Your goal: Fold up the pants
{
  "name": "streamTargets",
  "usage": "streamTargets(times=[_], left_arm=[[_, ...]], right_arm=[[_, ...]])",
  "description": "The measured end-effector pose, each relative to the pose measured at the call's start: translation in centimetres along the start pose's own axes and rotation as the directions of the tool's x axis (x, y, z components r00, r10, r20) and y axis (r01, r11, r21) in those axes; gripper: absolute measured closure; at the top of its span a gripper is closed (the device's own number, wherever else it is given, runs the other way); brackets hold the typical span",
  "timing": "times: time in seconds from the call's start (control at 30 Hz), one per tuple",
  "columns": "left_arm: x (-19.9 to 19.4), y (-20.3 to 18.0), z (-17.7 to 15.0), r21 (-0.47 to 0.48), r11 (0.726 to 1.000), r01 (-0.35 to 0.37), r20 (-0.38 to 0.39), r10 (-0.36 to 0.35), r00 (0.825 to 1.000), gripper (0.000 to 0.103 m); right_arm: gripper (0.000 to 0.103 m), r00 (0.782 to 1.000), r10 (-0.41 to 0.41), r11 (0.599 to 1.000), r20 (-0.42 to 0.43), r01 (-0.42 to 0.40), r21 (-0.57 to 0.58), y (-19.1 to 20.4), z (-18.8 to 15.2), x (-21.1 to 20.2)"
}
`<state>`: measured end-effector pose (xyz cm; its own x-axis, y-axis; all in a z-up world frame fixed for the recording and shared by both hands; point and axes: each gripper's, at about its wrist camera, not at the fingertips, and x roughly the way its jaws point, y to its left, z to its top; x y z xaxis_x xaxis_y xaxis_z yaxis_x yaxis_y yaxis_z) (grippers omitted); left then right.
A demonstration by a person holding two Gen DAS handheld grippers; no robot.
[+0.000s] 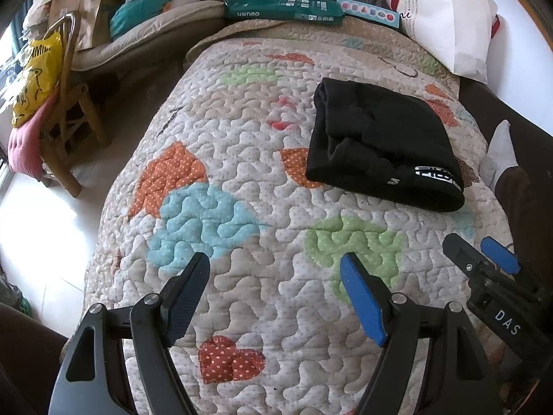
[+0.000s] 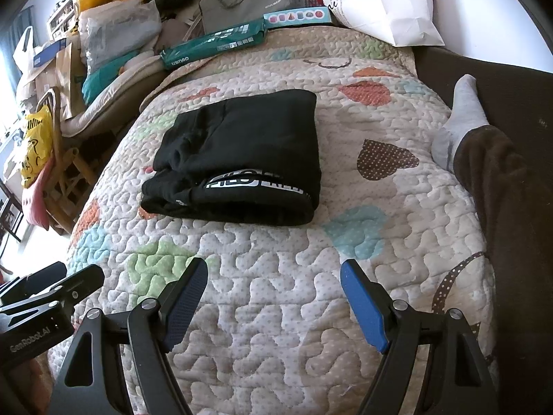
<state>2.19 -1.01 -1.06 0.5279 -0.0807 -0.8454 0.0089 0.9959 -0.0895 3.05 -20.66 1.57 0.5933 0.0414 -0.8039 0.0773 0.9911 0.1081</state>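
The black pants (image 1: pixel 383 145) lie folded in a compact stack on the quilted bedspread (image 1: pixel 242 180), white lettering on the waistband toward me. They also show in the right wrist view (image 2: pixel 242 155). My left gripper (image 1: pixel 276 269) is open and empty, held above the quilt near and left of the pants. My right gripper (image 2: pixel 274 273) is open and empty, in front of the pants with a gap of quilt between. The right gripper also shows in the left wrist view (image 1: pixel 484 252). The left gripper's body shows at the left edge of the right wrist view (image 2: pixel 52 297).
A person's leg in a grey sock (image 2: pixel 459 117) and brown trousers lies along the bed's right side. A teal package (image 1: pixel 283 8), a white bag (image 1: pixel 446 17) and piled clutter sit at the bed's far end. A wooden chair (image 1: pixel 65 131) with a yellow bag stands to the left.
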Motion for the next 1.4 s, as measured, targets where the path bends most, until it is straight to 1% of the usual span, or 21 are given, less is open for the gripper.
streamTargets(times=[0.4, 0.67, 0.83, 1.03, 1.2, 1.27, 1.3, 1.33, 1.4], left_arm=[[0.8, 1.3, -0.2, -0.025, 1.0, 0.015, -0.006, -0.015, 1.0, 0.026], [1.2, 2.1, -0.5, -0.027, 1.0, 0.008, 0.003, -0.008, 1.0, 0.026], [0.9, 1.5, -0.7, 0.014, 0.999, -0.037, 0.042, 0.036, 0.998, 0.026], [0.3, 0.3, -1.0, 0.081, 0.991, -0.105, 0.106, 0.096, 0.99, 0.026], [-0.3, 0.2, -1.0, 0.083, 0.988, -0.127, 0.14, 0.115, 0.983, 0.026], [-1.0, 0.4, -1.0, 0.067, 0.987, -0.144, 0.181, 0.13, 0.975, 0.026], [-1.6, 0.4, -0.9, 0.056, 0.985, -0.163, 0.214, 0.148, 0.966, 0.026], [-2.4, 0.4, -0.8, 0.047, 0.981, -0.187, 0.252, 0.17, 0.953, 0.026], [-4.3, 0.2, -0.4, 0.036, 0.973, -0.229, 0.342, 0.203, 0.917, 0.019]], right_arm=[[0.019, 1.0, -0.015, 1.0, -0.02, 0.015, -0.017, 0.4, -0.2, 0.8], [0.019, 0.998, -0.063, 0.996, -0.005, 0.063, -0.058, 1.0, -0.3, 0.7], [0.019, 0.993, -0.121, 0.989, 0.017, 0.122, -0.088, 1.3, -0.3, 0.4], [0.019, 0.986, -0.168, 0.981, 0.019, 0.169, -0.098, 1.1, -0.1, 0.4], [0.019, 0.982, -0.19, 0.976, 0.01, 0.19, -0.105, 1.0, -0.2, 0.5], [0.019, 0.982, -0.189, 0.977, 0.006, 0.188, -0.103, 0.9, -0.2, 0.6], [0.019, 0.982, -0.187, 0.977, 0.006, 0.187, -0.102, 1.0, -0.2, 0.6], [0.019, 0.982, -0.187, 0.977, 0.008, 0.186, -0.101, 1.0, -0.1, 0.5], [0.019, 0.982, -0.186, 0.977, 0.02, 0.187, -0.101, 1.0, -0.1, 0.3]])
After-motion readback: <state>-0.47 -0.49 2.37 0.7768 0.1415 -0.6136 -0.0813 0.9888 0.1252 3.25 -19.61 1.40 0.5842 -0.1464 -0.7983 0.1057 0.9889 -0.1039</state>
